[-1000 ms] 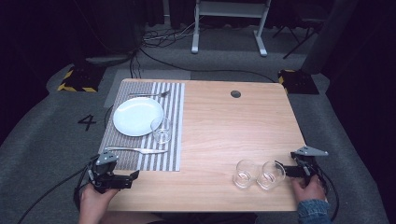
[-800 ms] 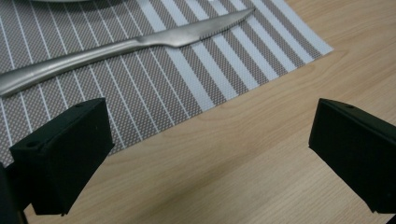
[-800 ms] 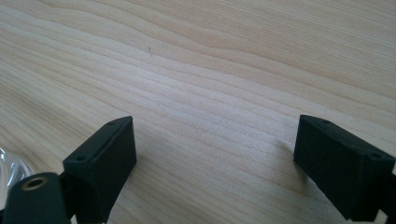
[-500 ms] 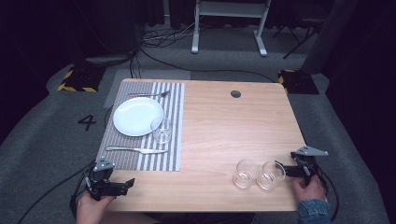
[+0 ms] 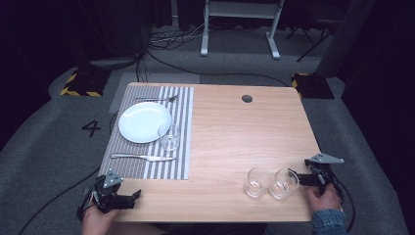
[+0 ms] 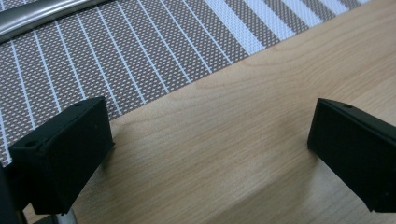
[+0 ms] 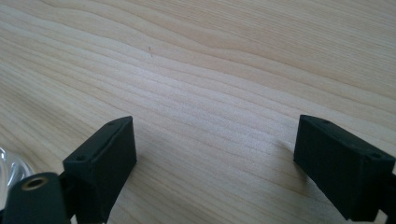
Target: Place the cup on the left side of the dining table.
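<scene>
A wooden table (image 5: 235, 142) seen from above; a striped placemat (image 5: 147, 132) on its left side carries a white plate (image 5: 144, 121), a fork (image 5: 156, 99) beyond it, a knife (image 5: 142, 157) in front of it, and one drinking glass (image 5: 170, 136) at the plate's right edge. Two more empty glasses stand touching each other near the table's front right corner: the nearer glass (image 5: 285, 183) just beside the right gripper (image 5: 299, 177), and the second glass (image 5: 257, 182) on its far side. The right gripper lies low over the wood with its jaws spread wide and nothing between them; in the right gripper view a sliver of clear glass (image 7: 9, 175) shows just outside one jaw, so the glass is beside the gripper rather than between the jaws. The left gripper (image 5: 132, 197) hangs at the front left edge, jaws likewise apart and empty (bare wood between them, the placemat's edge just ahead). The likely step is grasping the nearer glass; to do it well, swing the gripper until the glass sits centred between the jaws; close gently on the wall; lift straight up, since the neighbouring glass touches it and could be knocked.
</scene>
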A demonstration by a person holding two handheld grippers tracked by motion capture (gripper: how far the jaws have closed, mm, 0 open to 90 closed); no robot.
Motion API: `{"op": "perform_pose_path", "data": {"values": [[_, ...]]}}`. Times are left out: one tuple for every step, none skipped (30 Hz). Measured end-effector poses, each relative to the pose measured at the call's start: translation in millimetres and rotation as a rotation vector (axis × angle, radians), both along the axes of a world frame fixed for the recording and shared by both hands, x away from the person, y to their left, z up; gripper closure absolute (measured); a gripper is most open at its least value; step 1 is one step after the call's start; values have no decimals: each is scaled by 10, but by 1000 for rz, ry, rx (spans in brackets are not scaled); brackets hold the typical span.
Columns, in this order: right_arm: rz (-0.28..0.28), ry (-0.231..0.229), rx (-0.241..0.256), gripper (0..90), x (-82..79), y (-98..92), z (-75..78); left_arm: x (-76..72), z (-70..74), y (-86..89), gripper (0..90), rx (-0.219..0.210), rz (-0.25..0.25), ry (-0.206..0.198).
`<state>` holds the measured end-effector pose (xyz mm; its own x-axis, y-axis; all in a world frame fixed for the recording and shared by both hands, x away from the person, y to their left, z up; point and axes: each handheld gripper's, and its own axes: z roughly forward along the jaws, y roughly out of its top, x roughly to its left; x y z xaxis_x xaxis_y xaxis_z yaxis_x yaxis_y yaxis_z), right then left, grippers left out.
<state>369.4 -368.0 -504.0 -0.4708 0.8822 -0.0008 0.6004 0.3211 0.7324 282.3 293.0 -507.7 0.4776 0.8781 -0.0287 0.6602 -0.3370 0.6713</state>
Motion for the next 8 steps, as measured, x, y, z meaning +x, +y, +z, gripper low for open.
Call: {"op": "perform_pose_path", "data": {"values": [[0,0,0,133,0,0,0,-1,-1,1,0,0,-2,-2],[0,0,0,133,0,0,0,-5,-3,-1,0,-2,0,-3],[0,0,0,133,0,0,0,-8,-6,-3,0,-6,4,-5],[0,0,0,133,0,0,0,-11,-8,-1,0,-6,4,-6],[0,0,0,133,0,0,0,-14,-9,-2,0,-7,5,-8],[0,0,0,133,0,0,0,-16,-9,-1,0,-7,5,-8],[0,0,0,133,0,0,0,-16,-9,-1,0,-8,5,-8],[0,0,0,133,0,0,0,-16,-9,-1,0,-7,5,-7]]}}
